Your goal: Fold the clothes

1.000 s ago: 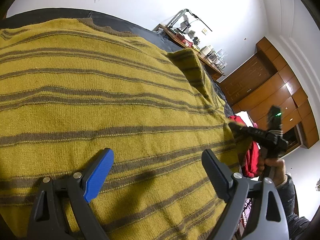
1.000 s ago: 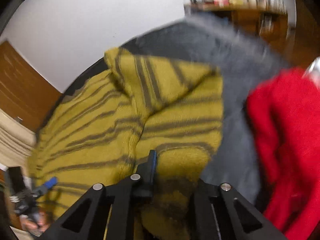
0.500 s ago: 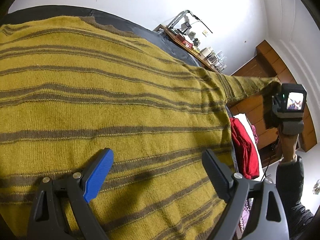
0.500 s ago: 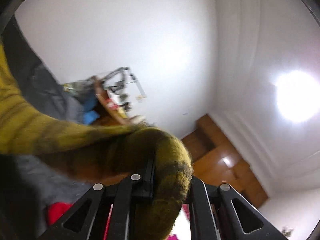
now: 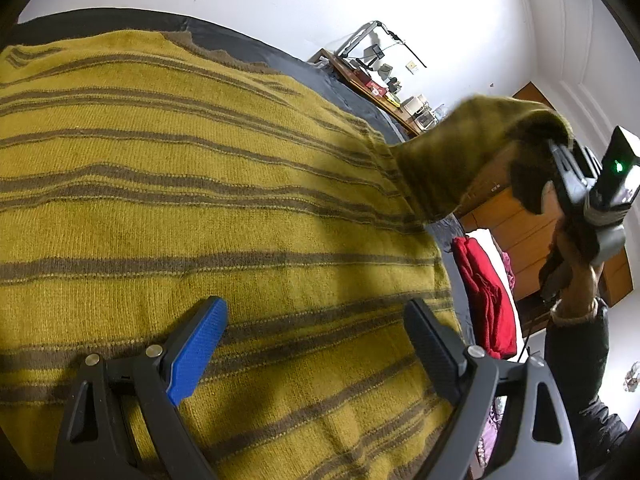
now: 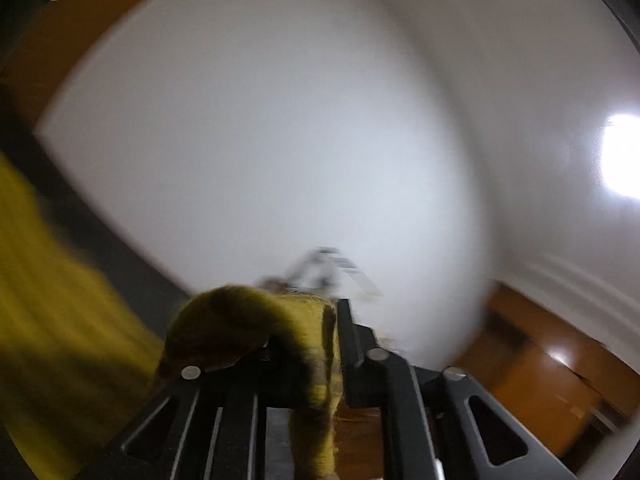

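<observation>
A mustard sweater with brown stripes (image 5: 200, 200) lies spread flat on a dark grey bed cover (image 5: 248, 46). My left gripper (image 5: 314, 308) hovers just above its lower part, wide open with nothing between its fingers. At the right, a person's hand (image 5: 576, 260) holds my right gripper (image 5: 560, 168) raised, with the sweater's sleeve (image 5: 460, 148) lifted off the bed in it. In the blurred right wrist view the sleeve end (image 6: 240, 312) drapes over one finger and fills the gap of the right gripper (image 6: 304, 320). Its jaws are opening, and the sleeve is still between them.
A red garment (image 5: 484, 292) lies crumpled at the bed's right edge. Beyond it stand wooden cabinets (image 5: 516, 232). A cluttered desk (image 5: 376, 84) runs along the white wall behind the bed.
The right gripper rose and swung away from the bed, drawing the folded sleeve out and up. Its view turned from the sweater to the wall. The left gripper stayed still.
</observation>
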The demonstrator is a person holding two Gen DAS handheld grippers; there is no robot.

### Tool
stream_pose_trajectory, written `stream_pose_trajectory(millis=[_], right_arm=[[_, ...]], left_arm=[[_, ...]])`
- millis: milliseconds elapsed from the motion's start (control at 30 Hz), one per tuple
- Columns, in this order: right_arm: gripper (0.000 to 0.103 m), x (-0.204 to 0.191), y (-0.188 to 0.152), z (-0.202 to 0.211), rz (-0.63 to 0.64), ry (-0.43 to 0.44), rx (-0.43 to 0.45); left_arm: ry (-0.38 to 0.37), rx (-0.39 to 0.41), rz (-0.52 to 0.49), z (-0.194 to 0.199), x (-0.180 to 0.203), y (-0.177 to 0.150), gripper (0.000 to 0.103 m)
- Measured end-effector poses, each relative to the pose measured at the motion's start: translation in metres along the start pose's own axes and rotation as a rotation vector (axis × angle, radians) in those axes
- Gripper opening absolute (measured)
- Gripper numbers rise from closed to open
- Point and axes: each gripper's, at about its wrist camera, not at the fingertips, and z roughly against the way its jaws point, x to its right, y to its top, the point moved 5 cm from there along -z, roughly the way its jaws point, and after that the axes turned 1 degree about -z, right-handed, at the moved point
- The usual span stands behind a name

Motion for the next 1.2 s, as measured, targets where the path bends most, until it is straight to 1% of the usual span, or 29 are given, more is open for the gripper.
stream_pose_trajectory(millis=[67,100,133,200,300,367,467,533,567,600,633,667,767,833,900,967,1000,1100,1167,1200], right_arm=[[0.094,-0.034,0.0,0.007,0.077,0.117,-0.016],[0.099,-0.05,-0.002,0.013,0.111,0.167,-0.003],[0.099,-0.066,-0.006,0.019,0.154,0.214,0.005],[0.099,-0.09,-0.015,0.029,0.211,0.287,-0.013],[0.099,-0.102,-0.028,0.031,0.255,0.309,-0.022],[0.099,-0.105,-0.033,0.028,0.233,0.349,-0.054],[0.099,-0.085,-0.049,0.033,0.135,0.427,-0.108],[0.099,-0.076,-0.051,0.036,0.002,0.555,-0.162],[0.099,-0.073,-0.053,0.038,-0.069,0.642,-0.194],[0.099,-0.073,-0.056,0.04,-0.121,0.739,-0.232],[0.099,-0.077,-0.061,0.043,-0.144,0.802,-0.266],[0.099,-0.081,-0.064,0.045,-0.137,0.814,-0.283],[0.099,-0.101,-0.074,0.065,-0.018,0.847,-0.271],[0.099,-0.109,-0.078,0.085,0.026,0.912,-0.253],[0.099,-0.109,-0.079,0.104,0.021,0.985,-0.23],[0.099,-0.1,-0.079,0.115,-0.048,1.048,-0.215],[0.099,-0.095,-0.077,0.114,-0.088,1.062,-0.219],[0.099,-0.079,-0.081,0.099,-0.274,1.083,-0.272],[0.099,-0.073,-0.092,0.082,-0.413,1.111,-0.345],[0.099,-0.075,-0.101,0.072,-0.5,1.14,-0.405]], left_arm=[[-0.004,-0.001,0.007,0.0,0.0,0.0,0.092],[-0.006,-0.001,0.01,0.0,0.0,0.0,0.092],[-0.009,-0.002,0.014,0.0,0.0,-0.001,0.092],[-0.014,-0.002,0.023,0.001,-0.001,0.0,0.092],[-0.02,-0.002,0.032,0.001,-0.001,0.0,0.092],[-0.02,-0.001,0.035,0.001,0.0,-0.001,0.092],[-0.021,-0.001,0.039,0.001,0.0,-0.001,0.092],[-0.022,0.0,0.041,0.001,0.0,-0.001,0.092],[-0.022,0.0,0.042,0.001,0.0,-0.001,0.092],[-0.023,0.0,0.044,0.001,0.0,-0.001,0.092],[-0.025,0.0,0.048,0.001,0.0,-0.001,0.092],[-0.028,0.0,0.052,0.002,0.0,-0.001,0.092],[-0.041,0.002,0.073,0.001,0.002,-0.002,0.092],[-0.049,0.002,0.086,0.002,0.001,-0.002,0.092],[-0.051,0.002,0.095,0.002,0.001,-0.002,0.092],[-0.05,0.001,0.103,0.002,0.001,-0.001,0.092],[-0.049,0.002,0.107,0.004,0.001,-0.002,0.092],[-0.029,0.02,0.113,0.008,0.001,-0.001,0.092],[0.001,0.047,0.104,0.012,0.0,0.001,0.092],[0.016,0.06,0.099,0.015,-0.001,0.002,0.092]])
